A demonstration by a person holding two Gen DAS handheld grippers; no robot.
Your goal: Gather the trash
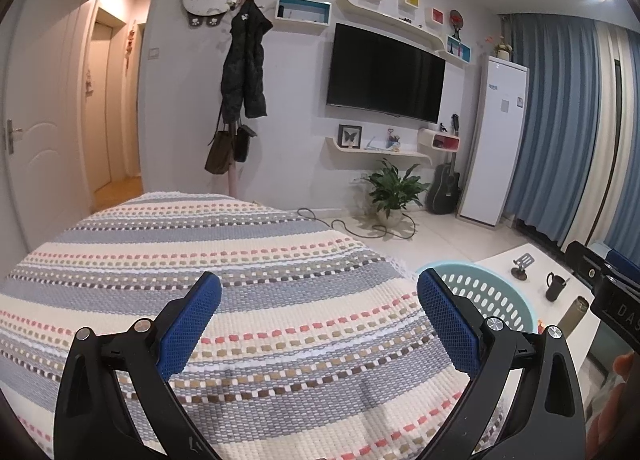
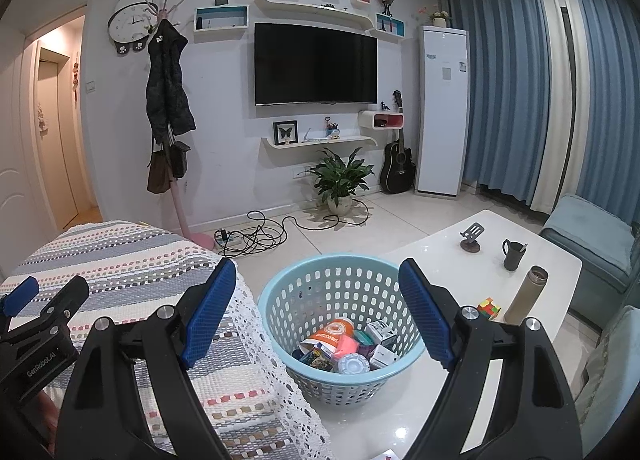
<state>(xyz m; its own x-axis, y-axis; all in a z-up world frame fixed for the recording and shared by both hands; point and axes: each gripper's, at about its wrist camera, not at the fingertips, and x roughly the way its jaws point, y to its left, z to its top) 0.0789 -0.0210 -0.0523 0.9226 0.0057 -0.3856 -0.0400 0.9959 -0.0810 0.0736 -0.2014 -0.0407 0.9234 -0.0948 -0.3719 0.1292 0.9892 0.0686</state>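
Note:
A light blue plastic basket (image 2: 280,320) stands on the white table and holds several pieces of trash: an orange-and-white packet (image 2: 334,334), a pink item, small boxes and a white lid. My right gripper (image 2: 314,296) is open and empty, held above and just in front of the basket. My left gripper (image 1: 318,312) is open and empty over the striped woven cloth (image 1: 240,260); the basket rim (image 1: 500,280) shows behind its right finger. The left gripper also shows at the left edge of the right wrist view (image 2: 24,300).
The white table (image 2: 552,260) carries a dark cup (image 2: 513,255), a phone stand (image 2: 471,238), a metal flask (image 2: 524,295) and a puzzle cube (image 2: 489,307). A blue sofa (image 2: 592,244) stands to the right. Cables and a potted plant (image 2: 340,180) lie on the floor.

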